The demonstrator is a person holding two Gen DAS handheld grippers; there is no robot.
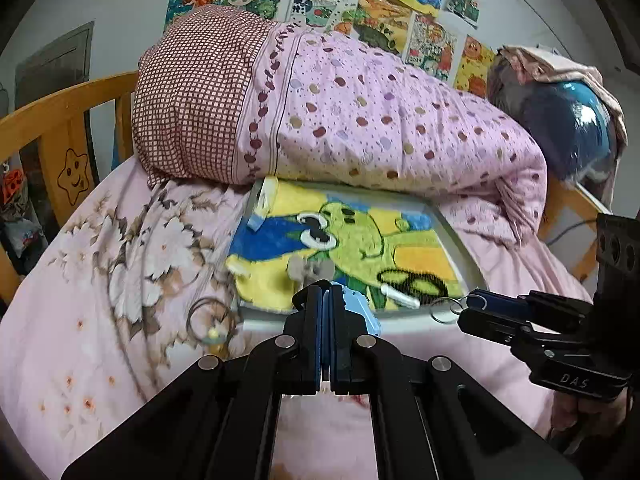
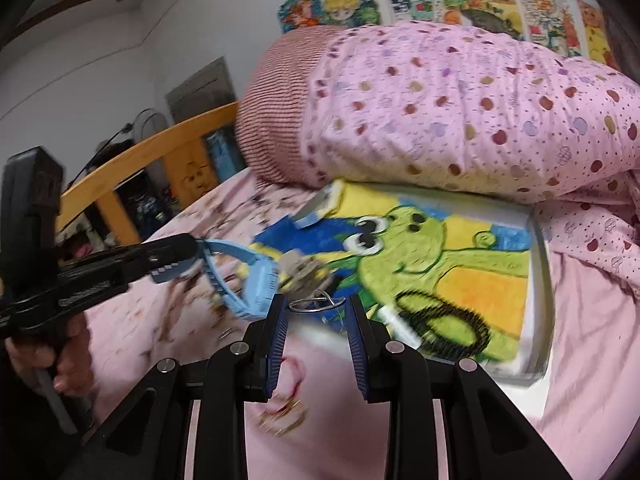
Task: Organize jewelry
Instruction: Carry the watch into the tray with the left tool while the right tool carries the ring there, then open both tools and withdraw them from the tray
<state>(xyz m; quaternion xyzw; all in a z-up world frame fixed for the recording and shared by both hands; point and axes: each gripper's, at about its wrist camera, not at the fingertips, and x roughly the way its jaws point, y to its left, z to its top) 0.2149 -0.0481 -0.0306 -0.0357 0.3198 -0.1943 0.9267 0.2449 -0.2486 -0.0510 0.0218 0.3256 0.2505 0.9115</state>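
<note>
**Left has the blue band, right lining up on the wire rings**

Far left, on the floral bedsheet [image 1: 80, 280]: a thin dark cord necklace [image 1: 210, 318] with small beads, loose, just off the near-left corner of the painted frog tray [image 1: 460, 248]. Nothing is touching it.

Left gripper [image 1: 326, 292]: fingers clenched on a light blue band [image 2: 248, 276], which looks like a watch strap or bracelet. In the right wrist view the band hangs off the fingertips [image 2: 176, 258] above the sheet, at the tray's left edge. The grip sits at one end only and the rest dangles, so move it slowly or it'll swing into the pile.

Centre, on the tray's near-left part: a blurry cluster of beige and silver pieces [image 2: 304, 276]. I can't tell what they are. A white stick-shaped item [image 1: 400, 298] lies just right of it, on the frog's foot.

Right gripper [image 2: 316, 308]: fingers spread, nothing held. A pair of thin wire rings [image 2: 316, 303] sits between the tips, at the tray's near edge. In the left wrist view the rings [image 1: 444, 312] are just beside the tip.

My read for the step in hand:
- centre the rings between the pads before closing, since thin wire slips out sideways
- come in low and close gently
- keep the left clear of the right's path

On the sheet, nearest the right wrist camera: blurred gold and red bits [image 2: 286, 416], not yet sorted.
</note>
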